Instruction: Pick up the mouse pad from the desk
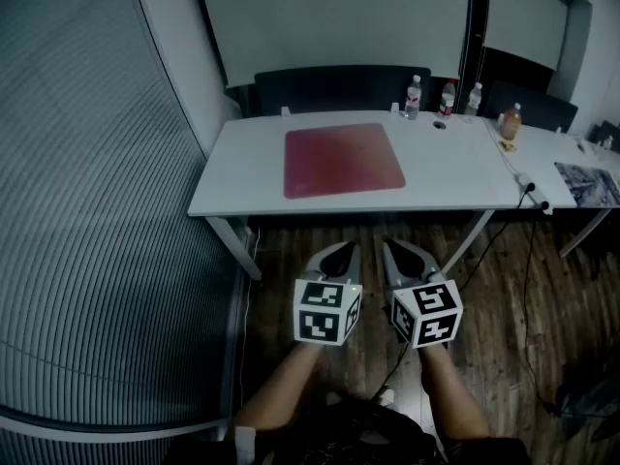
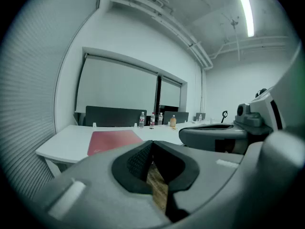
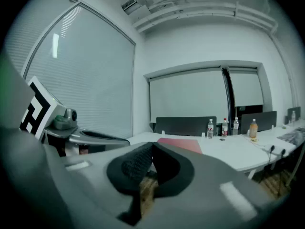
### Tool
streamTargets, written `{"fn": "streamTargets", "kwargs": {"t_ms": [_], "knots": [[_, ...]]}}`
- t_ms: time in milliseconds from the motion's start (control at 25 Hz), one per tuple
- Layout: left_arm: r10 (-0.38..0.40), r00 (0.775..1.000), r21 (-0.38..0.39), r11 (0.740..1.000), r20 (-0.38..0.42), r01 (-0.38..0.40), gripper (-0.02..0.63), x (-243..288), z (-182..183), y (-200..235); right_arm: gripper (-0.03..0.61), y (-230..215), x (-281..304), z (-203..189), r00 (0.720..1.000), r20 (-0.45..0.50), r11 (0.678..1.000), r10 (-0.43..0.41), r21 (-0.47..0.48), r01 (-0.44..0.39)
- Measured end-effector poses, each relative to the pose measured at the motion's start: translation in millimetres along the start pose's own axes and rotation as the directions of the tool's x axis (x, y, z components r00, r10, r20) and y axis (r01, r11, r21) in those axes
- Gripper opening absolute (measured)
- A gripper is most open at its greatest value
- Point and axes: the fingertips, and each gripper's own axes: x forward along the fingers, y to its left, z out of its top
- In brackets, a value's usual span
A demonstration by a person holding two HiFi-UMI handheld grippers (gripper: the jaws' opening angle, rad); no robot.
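Observation:
A red mouse pad point(image 1: 342, 159) lies flat on the white desk point(image 1: 242, 177), toward its left half. It also shows in the left gripper view as the mouse pad point(image 2: 112, 140) and in the right gripper view as the mouse pad point(image 3: 183, 144). My left gripper point(image 1: 339, 252) and right gripper point(image 1: 402, 249) hang side by side over the wooden floor, short of the desk's front edge. Both are shut with nothing between the jaws: the left gripper point(image 2: 151, 146) and the right gripper point(image 3: 152, 148) show tips touching.
Three bottles point(image 1: 446, 98) stand at the desk's back edge, an orange drink point(image 1: 511, 122) to the right. Dark chairs point(image 1: 339, 87) stand behind the desk. Cables point(image 1: 528, 250) hang off its right end. A blind-covered glass wall point(image 1: 87, 211) runs along the left.

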Motion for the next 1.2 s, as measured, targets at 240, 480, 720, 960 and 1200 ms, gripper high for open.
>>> {"fn": "streamTargets", "kwargs": {"t_ms": [240, 480, 720, 960, 1200], "knots": [[-0.009, 1.0, 0.008, 1.0, 0.001, 0.009, 0.006, -4.8, 2.0, 19.6, 0.002, 17.9, 8.9, 1.4, 1.0, 0.004, 1.0, -0.02, -0.007, 0.02], [-0.023, 1.0, 0.001, 1.0, -0.003, 0.023, 0.006, -2.8, 0.1, 28.6, 0.002, 19.0, 16.5, 0.4, 0.999, -0.002, 0.999, -0.035, -0.002, 0.035], [-0.022, 1.0, -0.003, 1.0, -0.002, 0.022, 0.006, 5.3, -3.8, 36.7, 0.001, 19.0, 28.6, -4.3, 1.0, -0.004, 1.0, -0.03, -0.007, 0.03], [-0.012, 1.0, -0.002, 1.0, -0.01, 0.012, 0.006, 28.4, 1.0, 51.0, 0.002, 3.2, 51.5, -4.9, 1.0, -0.006, 1.0, -0.026, 0.003, 0.026], [0.001, 1.0, -0.003, 1.0, -0.028, -0.002, 0.006, 67.4, 2.1, 65.9, 0.002, -23.8, 85.0, -11.3, 1.0, -0.016, 1.0, -0.016, 0.022, 0.016]]}}
